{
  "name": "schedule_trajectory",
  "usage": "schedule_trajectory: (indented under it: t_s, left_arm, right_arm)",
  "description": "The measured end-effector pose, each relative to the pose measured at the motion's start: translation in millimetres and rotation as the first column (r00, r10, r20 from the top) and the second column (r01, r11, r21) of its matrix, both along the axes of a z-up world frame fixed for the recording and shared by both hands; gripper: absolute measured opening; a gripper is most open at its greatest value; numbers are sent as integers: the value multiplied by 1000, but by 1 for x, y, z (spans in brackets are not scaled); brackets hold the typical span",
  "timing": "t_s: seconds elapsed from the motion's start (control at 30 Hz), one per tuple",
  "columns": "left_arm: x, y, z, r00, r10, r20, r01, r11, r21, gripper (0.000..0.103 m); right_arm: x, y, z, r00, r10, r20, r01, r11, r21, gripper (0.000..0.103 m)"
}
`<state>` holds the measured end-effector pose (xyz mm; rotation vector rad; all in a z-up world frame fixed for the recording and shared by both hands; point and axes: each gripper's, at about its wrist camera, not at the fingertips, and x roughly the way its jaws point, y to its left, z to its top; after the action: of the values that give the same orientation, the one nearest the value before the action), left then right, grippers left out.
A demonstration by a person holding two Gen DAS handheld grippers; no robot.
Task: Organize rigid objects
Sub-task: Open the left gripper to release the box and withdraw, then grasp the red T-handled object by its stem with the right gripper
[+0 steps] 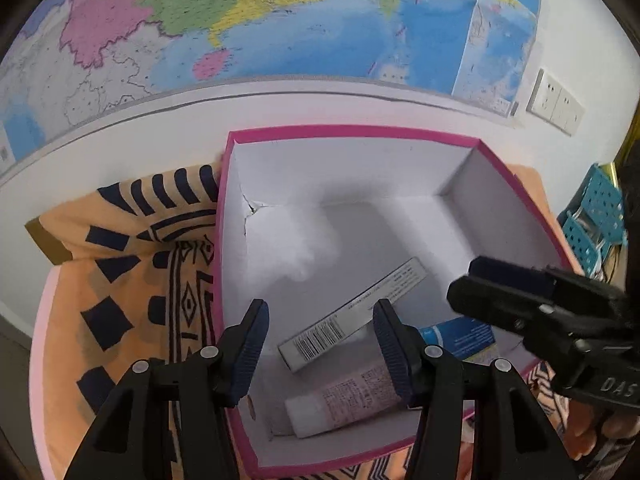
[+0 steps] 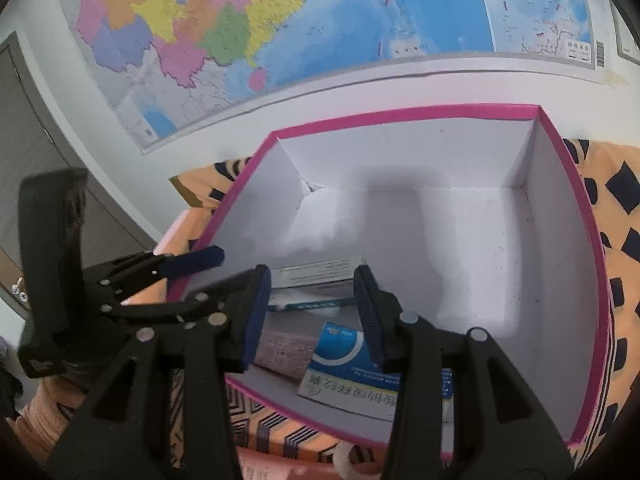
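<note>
The big pink box [image 1: 352, 136] sits open on a patterned cloth [image 1: 120, 280], against the wall under a map [image 1: 240, 20]. Three things lie on the box floor, all bunched in the near corner closest to the two grippers.

The left gripper [image 1: 320, 344] hangs over the near edge of the box with its jaws apart and nothing between its pads. Right under it lies a pink tube [image 1: 344, 404], its long side running along the near wall of the box. Just past it is a long grey carton [image 1: 352, 312], which runs slantwise from the near edge up toward the far right wall.

The right gripper [image 2: 312, 312] is also open and holds nothing. A blue and white packet [image 2: 352, 376] lies right below it, near the front wall. This packet is closer to the right gripper than to the left one, so the right hand looks best placed for it. The tube is closer to the left hand.

The left view shows the whole grey carton and its bar code. The right view shows only its end. The right view shows the packet's face well, while the left view shows just a blue corner of it.
</note>
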<state>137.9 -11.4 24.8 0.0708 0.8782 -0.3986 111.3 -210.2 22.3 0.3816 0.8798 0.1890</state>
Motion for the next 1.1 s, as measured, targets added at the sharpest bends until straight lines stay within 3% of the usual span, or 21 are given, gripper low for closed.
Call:
schedule_trajectory:
  t_s: [0.17, 0.27, 0.53, 0.73, 1.1]
  left_arm:
    - [-16, 5, 5, 999, -12, 41, 13, 1000, -24, 58]
    - [-28, 10, 8, 998, -21, 62, 25, 998, -57, 66]
    - [-67, 19, 19, 991, -66, 118, 82, 988, -133, 73]
    - [-100, 20, 19, 985, -110, 130, 131, 977, -168, 74]
    - [-151, -16, -12, 961, -270, 57, 276, 947, -164, 74]
  right_arm:
    - [-11, -5, -2, 1000, 0, 9, 0, 1000, 3, 46]
    - [-21, -8, 1, 1000, -8, 21, 9, 1000, -4, 46]
    - [-61, -10, 18, 995, 14, 94, -14, 1000, -3, 48]
    - [-93, -8, 33, 989, 37, 144, -35, 999, -18, 52]
    - [-150, -22, 8, 999, -9, 48, 11, 999, -30, 52]
